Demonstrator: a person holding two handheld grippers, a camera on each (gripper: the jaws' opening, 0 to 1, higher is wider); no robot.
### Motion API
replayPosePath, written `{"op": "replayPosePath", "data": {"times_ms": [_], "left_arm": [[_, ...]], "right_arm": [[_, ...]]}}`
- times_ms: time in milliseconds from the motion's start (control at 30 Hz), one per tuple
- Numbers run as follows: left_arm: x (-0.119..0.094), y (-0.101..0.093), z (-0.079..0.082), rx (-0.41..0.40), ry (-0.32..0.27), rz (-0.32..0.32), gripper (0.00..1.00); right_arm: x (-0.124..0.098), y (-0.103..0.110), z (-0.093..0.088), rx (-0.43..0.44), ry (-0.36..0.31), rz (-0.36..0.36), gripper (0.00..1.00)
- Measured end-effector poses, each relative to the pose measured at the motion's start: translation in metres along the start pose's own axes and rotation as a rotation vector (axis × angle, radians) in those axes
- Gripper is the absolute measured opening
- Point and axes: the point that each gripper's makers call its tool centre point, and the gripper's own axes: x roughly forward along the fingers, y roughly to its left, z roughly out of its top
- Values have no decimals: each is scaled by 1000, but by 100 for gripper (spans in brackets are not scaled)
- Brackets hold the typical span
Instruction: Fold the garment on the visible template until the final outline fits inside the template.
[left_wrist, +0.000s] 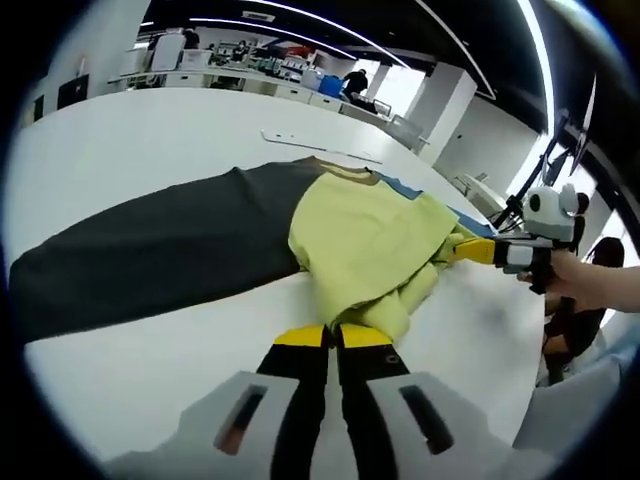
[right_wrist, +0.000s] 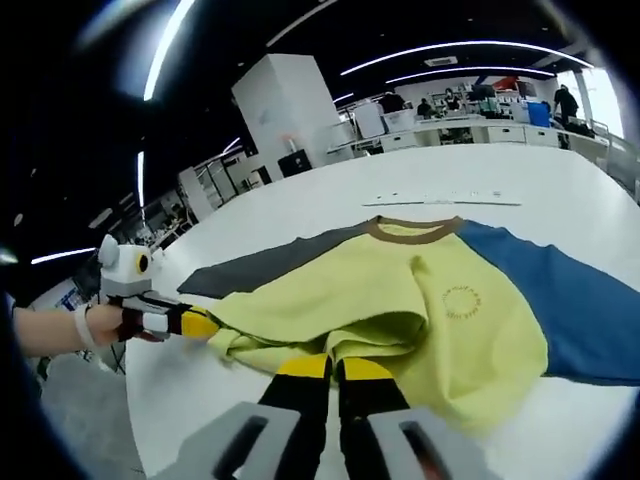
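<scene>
**Both grippers pinching the hem mid-fold; slip and bunching are the main risks**

Garment (right_wrist: 440, 310): a long-sleeved top with yellow body, dark grey sleeve (left_wrist: 150, 250) on one side, blue sleeve (right_wrist: 580, 300) on the other, brown collar (right_wrist: 412, 232). It lies on the white counter (left_wrist: 150, 130), sleeves spread out flat. The yellow lower part is lifted and crumpled toward the collar.

Left gripper (left_wrist: 334, 336): jaws drawn together on a fold of yellow hem. In the right gripper view it enters from the left (right_wrist: 205, 324), its yellow tips buried in the fabric edge. Right gripper (right_wrist: 334, 366): jaws likewise closed on yellow cloth; in the left gripper view it shows at the right (left_wrist: 470, 250), tips in the fabric, a hand (left_wrist: 580, 275) behind it.

Template: I cannot make out a marked outline on the counter from either view, so fit cannot be judged here.

Risks, as judged:
- The two holds sit on bunched cloth, not a clean edge. Carrying forward unevenly would likely lay a skewed, wrinkled fold.
- A thin pinch may slip if the hands pull apart too hard.
- The sleeves lie wide; the outline probably stays too large until they are folded in.

Room: bare counter lies open beyond the collar, with a thin white strip (right_wrist: 440, 200) well past it. The counter edge is near the right gripper's side (left_wrist: 520, 400); dragging cloth that way could drop it over.
</scene>
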Motion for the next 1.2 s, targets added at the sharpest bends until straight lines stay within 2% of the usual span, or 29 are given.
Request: {"op": "replayPosePath", "data": {"times_ms": [300,500,667,833,967,1200], "left_arm": [[-16,-4,-11,19,16,-4,0],[-33,-6,-11,45,20,-6,0],[-50,-15,-13,90,26,-17,0],[-65,-23,-20,145,57,-23,0],[-76,-31,-30,209,111,-31,0],[-92,-42,-43,272,161,-40,0]], "right_arm": [[-27,-2,3,-17,-19,2,0],[-56,-6,-2,-63,-12,-1,0],[-88,-8,-8,-117,-13,-11,0],[-114,-9,-15,-172,-4,-24,0],[-132,-7,-19,-211,8,-29,0],[-159,0,-26,-310,38,-29,0]]}}
